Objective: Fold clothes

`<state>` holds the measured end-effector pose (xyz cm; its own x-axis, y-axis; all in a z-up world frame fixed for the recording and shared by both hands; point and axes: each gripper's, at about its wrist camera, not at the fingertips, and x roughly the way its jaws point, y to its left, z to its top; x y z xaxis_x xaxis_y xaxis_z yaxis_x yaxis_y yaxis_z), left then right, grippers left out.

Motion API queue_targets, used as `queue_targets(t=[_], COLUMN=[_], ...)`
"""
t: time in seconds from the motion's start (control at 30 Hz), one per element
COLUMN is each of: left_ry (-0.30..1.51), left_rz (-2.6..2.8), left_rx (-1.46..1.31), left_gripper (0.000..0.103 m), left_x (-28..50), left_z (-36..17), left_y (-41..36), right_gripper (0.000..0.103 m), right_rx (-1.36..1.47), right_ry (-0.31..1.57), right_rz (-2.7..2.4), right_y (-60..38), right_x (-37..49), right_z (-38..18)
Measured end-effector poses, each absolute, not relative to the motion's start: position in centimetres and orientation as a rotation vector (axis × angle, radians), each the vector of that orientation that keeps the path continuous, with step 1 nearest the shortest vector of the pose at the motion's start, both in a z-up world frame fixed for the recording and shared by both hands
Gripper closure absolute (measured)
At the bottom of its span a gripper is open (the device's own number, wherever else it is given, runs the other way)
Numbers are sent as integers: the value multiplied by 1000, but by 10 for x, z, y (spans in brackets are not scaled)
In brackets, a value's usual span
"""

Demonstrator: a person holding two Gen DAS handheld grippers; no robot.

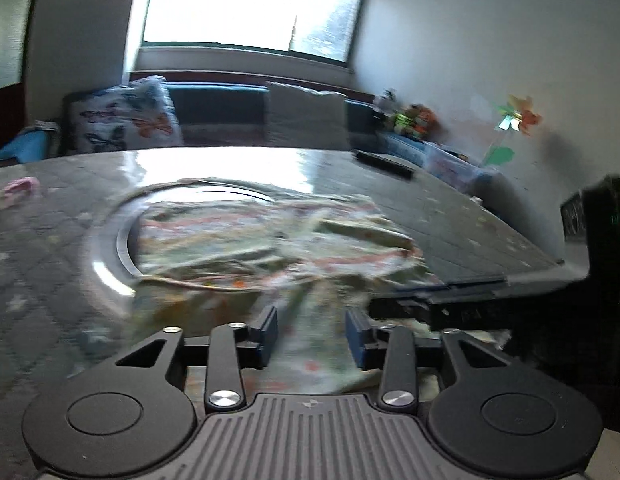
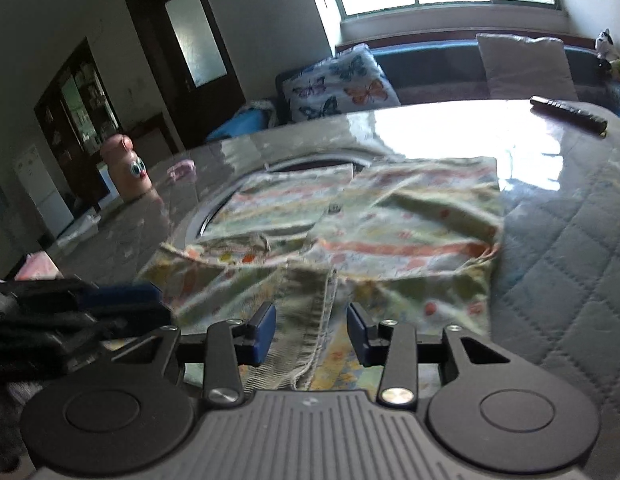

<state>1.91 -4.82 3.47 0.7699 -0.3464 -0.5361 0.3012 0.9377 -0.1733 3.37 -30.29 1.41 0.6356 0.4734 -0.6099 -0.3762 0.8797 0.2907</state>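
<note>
A pale green garment with orange and pink print [image 2: 373,236] lies partly folded on the glossy table [image 2: 569,216]. It also shows, blurred, in the left wrist view [image 1: 270,248]. My right gripper [image 2: 311,334] is open, its blue pads either side of a stitched hem of the garment. My left gripper [image 1: 311,334] is open too, with the cloth's near edge between its pads. The left gripper also shows at the left edge of the right wrist view [image 2: 122,300], and the right gripper at the right of the left wrist view [image 1: 449,304].
A round metal ring [image 2: 214,212] is set in the table under the cloth. A dark remote [image 2: 567,118] lies at the far right, a small pink item [image 2: 182,170] at the far left. A sofa with a butterfly cushion [image 2: 341,88] stands behind.
</note>
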Motion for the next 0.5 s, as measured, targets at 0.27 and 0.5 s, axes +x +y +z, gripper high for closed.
queue_targets(t=[0.27,0.5], left_ry=[605,615], left_rz=[-168,-91], left_rx=[-95,-111], left_gripper=[58,56], left_x=[15,14], left_z=[25,19], left_y=[2,23], right_gripper=[79,97], right_rx=[134,126], right_ry=[755,737], right_rz=[478,465], right_y=[-293,-288], right_x=[37,33], right_z=[7,15])
